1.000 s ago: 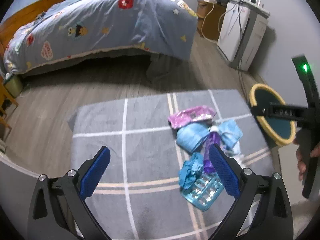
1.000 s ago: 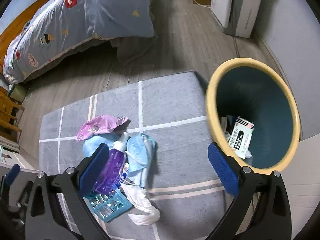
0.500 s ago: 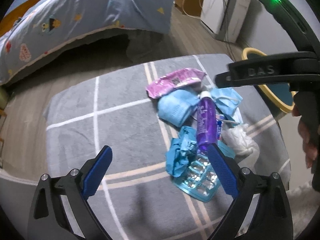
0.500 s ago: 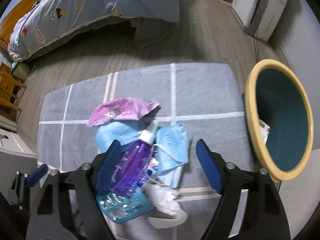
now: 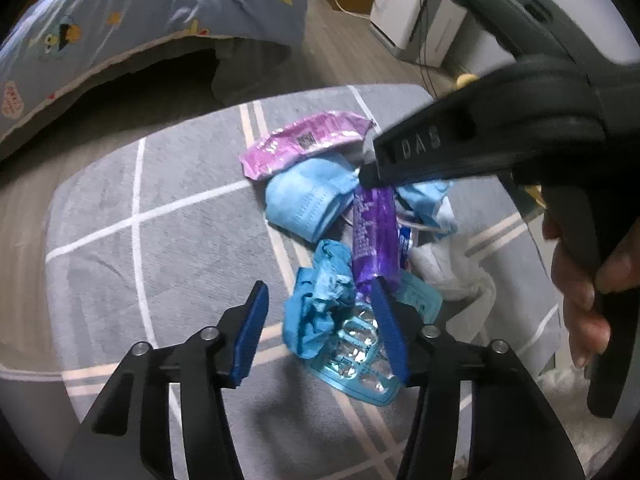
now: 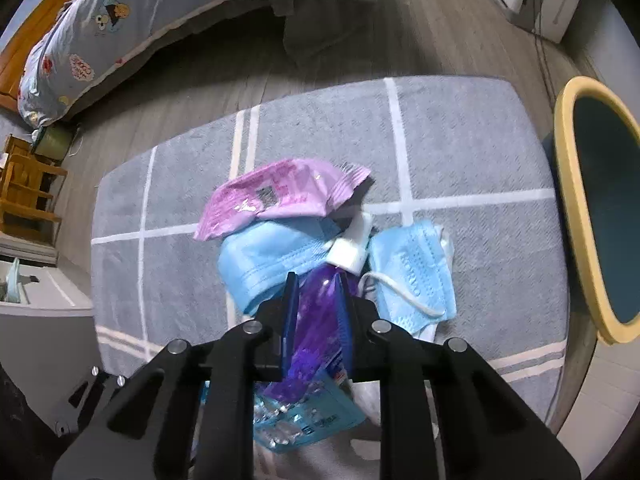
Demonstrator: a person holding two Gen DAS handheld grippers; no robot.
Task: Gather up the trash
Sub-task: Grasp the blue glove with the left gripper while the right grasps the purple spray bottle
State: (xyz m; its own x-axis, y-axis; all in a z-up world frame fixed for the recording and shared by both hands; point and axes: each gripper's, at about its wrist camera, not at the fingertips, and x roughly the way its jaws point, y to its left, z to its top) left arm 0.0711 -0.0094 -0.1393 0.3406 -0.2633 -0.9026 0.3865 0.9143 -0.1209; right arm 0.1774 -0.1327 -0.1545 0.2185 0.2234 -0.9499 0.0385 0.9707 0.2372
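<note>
A pile of trash lies on a grey rug [image 5: 160, 260]: a purple bottle [image 6: 320, 320] with a white cap, a pink wrapper [image 6: 280, 196], blue face masks [image 6: 412, 268], a crumpled blue wad [image 5: 320, 312], a clear blister pack [image 5: 360, 360] and a white tissue [image 5: 452, 276]. My right gripper [image 6: 317, 308] is closing, and its pads press both sides of the purple bottle. My left gripper [image 5: 320, 320] is also closing. The blue wad sits between its pads, with a gap on the left side. A hand [image 5: 580, 280] holds the right gripper.
A dark bin with a yellow rim [image 6: 576, 216] stands off the rug's right edge. A bed with a patterned blue cover [image 5: 120, 20] lies beyond the rug. White appliances with cables [image 5: 404, 12] stand by the far wall, and wooden furniture [image 6: 28, 192] at far left.
Both grippers have come down closer to the pile and narrowed. The right gripper moved left from the bin side and closed around the purple bottle. The left now straddles the blue wad.
</note>
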